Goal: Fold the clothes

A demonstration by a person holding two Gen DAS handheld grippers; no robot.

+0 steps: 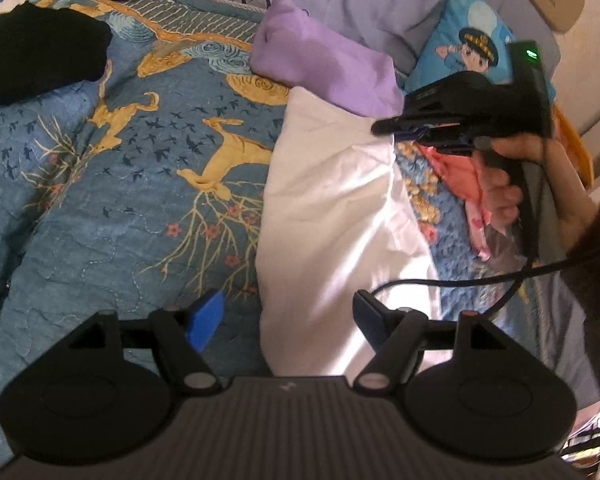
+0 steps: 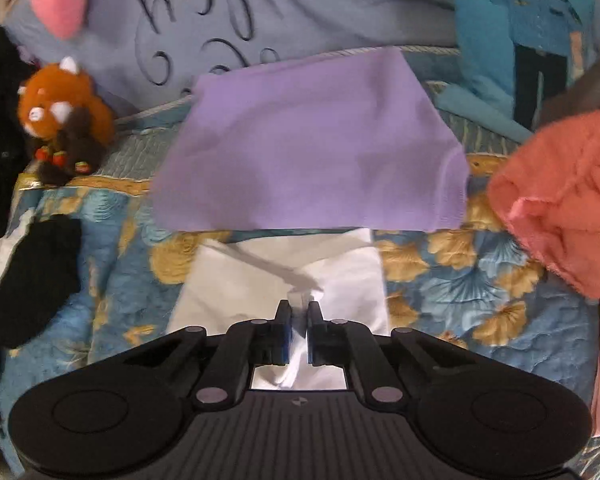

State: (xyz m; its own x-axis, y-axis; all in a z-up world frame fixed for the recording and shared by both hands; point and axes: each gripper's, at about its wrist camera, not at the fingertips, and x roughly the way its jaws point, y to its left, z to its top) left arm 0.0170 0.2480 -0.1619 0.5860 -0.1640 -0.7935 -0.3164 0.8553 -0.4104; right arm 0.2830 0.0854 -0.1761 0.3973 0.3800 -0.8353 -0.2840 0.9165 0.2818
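Observation:
A white garment lies folded in a long strip on the blue patterned bedspread. My left gripper hovers open over its near end, blue pads wide apart, one pad over the bedspread and one over the cloth. My right gripper, held by a hand, reaches the garment's far right edge. In the right wrist view this gripper is shut on a pinched ridge of the white garment. A folded purple garment lies just beyond the white one.
A coral fleece garment is piled at the right. Black clothing lies at the left, beside a red panda plush. Pillows line the head of the bed. A cable runs from the right gripper across the bedspread.

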